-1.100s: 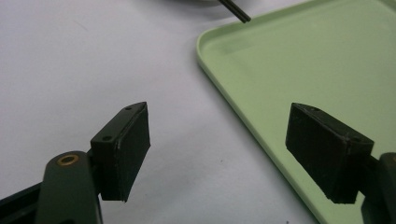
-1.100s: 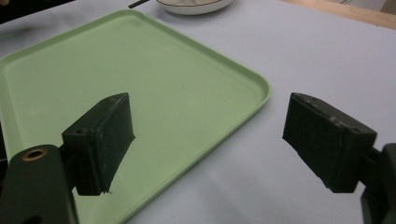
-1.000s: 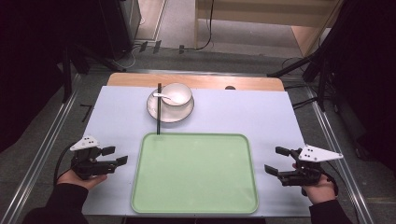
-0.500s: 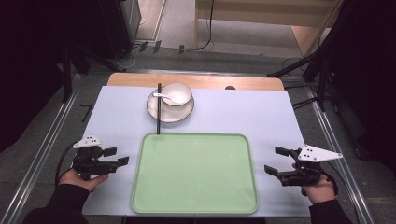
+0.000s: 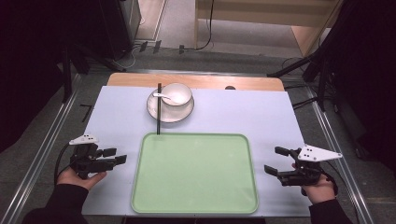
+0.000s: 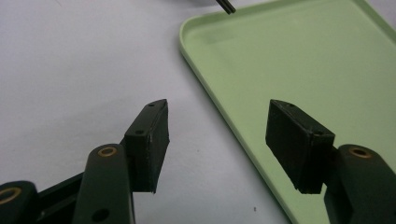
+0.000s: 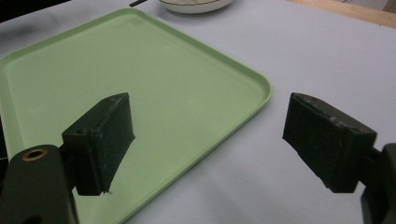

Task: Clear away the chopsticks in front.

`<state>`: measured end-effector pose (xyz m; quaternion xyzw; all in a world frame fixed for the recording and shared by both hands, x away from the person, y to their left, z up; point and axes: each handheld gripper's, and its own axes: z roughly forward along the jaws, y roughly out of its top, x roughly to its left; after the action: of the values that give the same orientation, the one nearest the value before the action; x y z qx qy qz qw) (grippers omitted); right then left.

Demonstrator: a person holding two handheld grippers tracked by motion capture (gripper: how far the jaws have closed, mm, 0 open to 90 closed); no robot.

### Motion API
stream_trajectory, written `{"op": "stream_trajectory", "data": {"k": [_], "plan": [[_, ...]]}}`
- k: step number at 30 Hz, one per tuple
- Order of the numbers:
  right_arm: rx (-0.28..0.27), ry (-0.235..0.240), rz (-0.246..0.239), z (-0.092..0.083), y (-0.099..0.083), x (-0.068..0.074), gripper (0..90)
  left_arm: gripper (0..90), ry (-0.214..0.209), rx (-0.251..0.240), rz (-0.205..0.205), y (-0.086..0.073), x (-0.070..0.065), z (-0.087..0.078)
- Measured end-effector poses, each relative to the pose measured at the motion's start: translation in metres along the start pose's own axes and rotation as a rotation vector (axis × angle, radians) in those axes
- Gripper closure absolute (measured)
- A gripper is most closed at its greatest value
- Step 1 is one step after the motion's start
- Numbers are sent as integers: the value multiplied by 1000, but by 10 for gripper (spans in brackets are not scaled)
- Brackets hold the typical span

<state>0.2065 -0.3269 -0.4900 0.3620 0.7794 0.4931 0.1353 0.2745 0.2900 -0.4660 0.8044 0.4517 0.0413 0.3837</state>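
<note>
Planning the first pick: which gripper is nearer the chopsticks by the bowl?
Left. The left gripper sits beside the tray's left edge, diagonally below the chopsticks. The right gripper is across the tray, by its right edge, farther off.

Grey floor (image 5: 177, 28) beyond the table — wooden furniture (image 5: 261, 11), dark stands (image 5: 299, 65), loose cables.
</note>
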Motion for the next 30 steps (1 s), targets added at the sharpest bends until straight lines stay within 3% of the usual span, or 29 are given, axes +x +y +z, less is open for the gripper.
{"op": "stream_trajectory", "data": {"k": [5,9,12,15,21,30], "plan": [[1,-2,-2,1,0,0,166,406,10,9,-15,1,-2,1],[5,-4,-4,1,0,0,166,404,22,13,5,8,-2,4],[5,-6,-4,2,0,0,166,401,27,13,-19,14,0,8],[1,-7,-2,2,1,0,166,394,42,28,-2,18,-3,11],[0,-7,-3,3,1,0,166,378,21,47,-4,27,-6,14],[0,-9,-3,2,1,0,166,360,52,66,0,50,-6,19]]}}
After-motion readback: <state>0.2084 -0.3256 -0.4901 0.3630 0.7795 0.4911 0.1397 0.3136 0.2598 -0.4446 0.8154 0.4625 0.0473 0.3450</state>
